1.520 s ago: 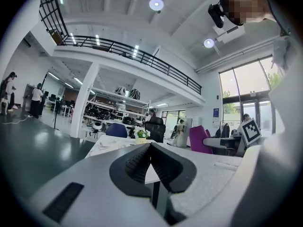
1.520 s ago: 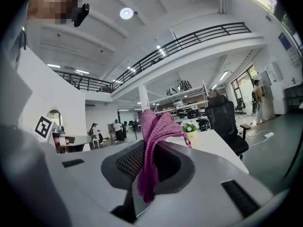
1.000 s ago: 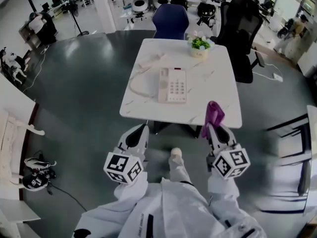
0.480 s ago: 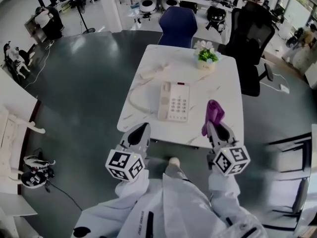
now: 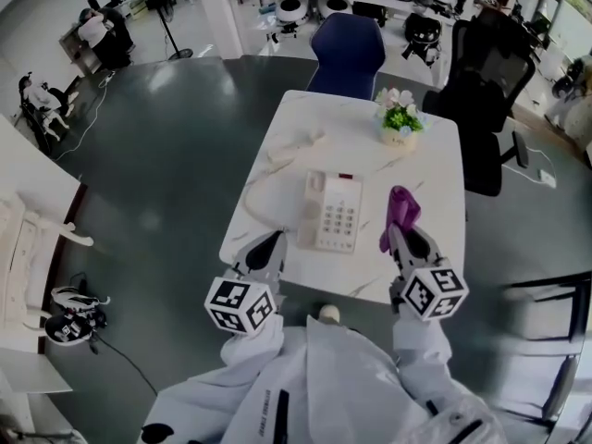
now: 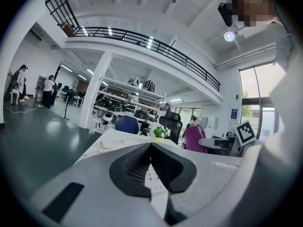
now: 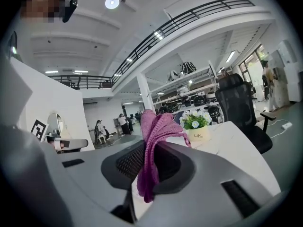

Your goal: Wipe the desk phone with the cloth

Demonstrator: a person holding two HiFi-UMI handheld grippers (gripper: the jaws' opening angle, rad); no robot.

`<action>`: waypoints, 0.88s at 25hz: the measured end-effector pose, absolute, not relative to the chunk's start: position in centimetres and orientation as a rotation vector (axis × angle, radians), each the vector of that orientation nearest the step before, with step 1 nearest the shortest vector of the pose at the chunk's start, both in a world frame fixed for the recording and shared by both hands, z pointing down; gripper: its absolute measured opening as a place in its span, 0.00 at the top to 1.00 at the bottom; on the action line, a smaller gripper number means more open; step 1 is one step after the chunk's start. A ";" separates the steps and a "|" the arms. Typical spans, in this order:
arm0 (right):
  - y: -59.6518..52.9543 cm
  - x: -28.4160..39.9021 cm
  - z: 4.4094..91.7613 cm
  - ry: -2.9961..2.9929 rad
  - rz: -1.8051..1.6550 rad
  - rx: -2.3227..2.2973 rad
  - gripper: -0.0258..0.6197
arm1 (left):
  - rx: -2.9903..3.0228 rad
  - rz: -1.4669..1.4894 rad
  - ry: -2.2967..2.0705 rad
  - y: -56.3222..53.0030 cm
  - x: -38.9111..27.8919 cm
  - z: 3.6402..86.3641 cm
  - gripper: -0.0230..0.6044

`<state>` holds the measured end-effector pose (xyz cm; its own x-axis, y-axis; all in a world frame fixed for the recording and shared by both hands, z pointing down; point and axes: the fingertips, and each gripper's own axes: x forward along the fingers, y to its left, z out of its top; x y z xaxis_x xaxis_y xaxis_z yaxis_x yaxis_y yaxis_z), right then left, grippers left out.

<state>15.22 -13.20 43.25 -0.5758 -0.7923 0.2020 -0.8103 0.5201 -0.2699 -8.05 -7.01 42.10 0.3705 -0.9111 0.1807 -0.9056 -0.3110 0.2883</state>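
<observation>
The desk phone point(image 5: 333, 213) is cream-white with a grid of grey keys on its right half; it lies flat near the middle of the white marbled desk point(image 5: 435, 178), long side running away from the person; a pale cord point(image 5: 256, 191) loops from it toward the far left part of the desk, where a whitish handset point(image 5: 294, 144) lies, its shape hard to make out; the cloth point(image 5: 400, 209) is purple and knitted, standing up in a bunched fold just right of the phone and apart from it; the right gripper point(image 5: 404, 237) pinches the cloth, and in the right gripper view the fabric point(image 7: 158, 124) hangs between the dark pads while the jaws clamp it; the left gripper point(image 5: 267, 245) hovers at the near desk edge, left of the phone, its jaws pressed together at the tips with nothing between them; a small flower pot point(image 5: 399, 123) stands at the far side; the person's sleeves hide the near desk edge.
</observation>
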 end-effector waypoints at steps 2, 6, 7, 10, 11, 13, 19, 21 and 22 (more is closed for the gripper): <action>-14.6 15.1 43.6 -2.692 0.521 1.400 0.90 | 2.276 -0.025 -1.597 -7.9 -8.1 42.8 0.97; -16.8 14.8 44.2 -2.685 0.513 1.372 0.90 | 2.242 -0.032 -1.604 -9.3 -8.2 43.9 0.97; -17.2 14.7 44.5 -2.679 0.517 1.367 0.90 | 2.235 -0.030 -1.605 -9.5 -8.2 44.2 0.97; -18.4 14.1 44.7 -2.668 0.508 1.354 0.90 | 2.217 -0.019 -1.604 -10.3 -8.7 44.6 0.97; -18.8 13.8 44.6 -2.667 0.495 1.346 0.90 | 2.211 -0.012 -1.603 -10.5 -8.9 44.8 0.97; -19.8 13.3 44.9 -2.658 0.475 1.334 0.90 | 2.200 0.002 -1.599 -11.1 -9.2 45.2 0.97; -22.7 11.8 46.1 -2.608 0.430 1.328 0.90 | 2.186 0.030 -1.556 -13.5 -10.1 46.5 0.97; -23.5 11.4 46.8 -2.577 0.399 1.319 0.90 | 2.180 0.044 -1.531 -14.2 -10.2 47.1 0.97; -23.9 11.2 47.0 -2.562 0.387 1.314 0.90 | 2.177 0.049 -1.518 -14.5 -10.3 47.4 0.97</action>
<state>11.23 -23.87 47.04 -0.5684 -0.7556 0.3256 -0.8181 0.5612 -0.1256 -10.27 -14.55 47.37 0.3831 -0.8749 0.2962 -0.8923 -0.2676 0.3636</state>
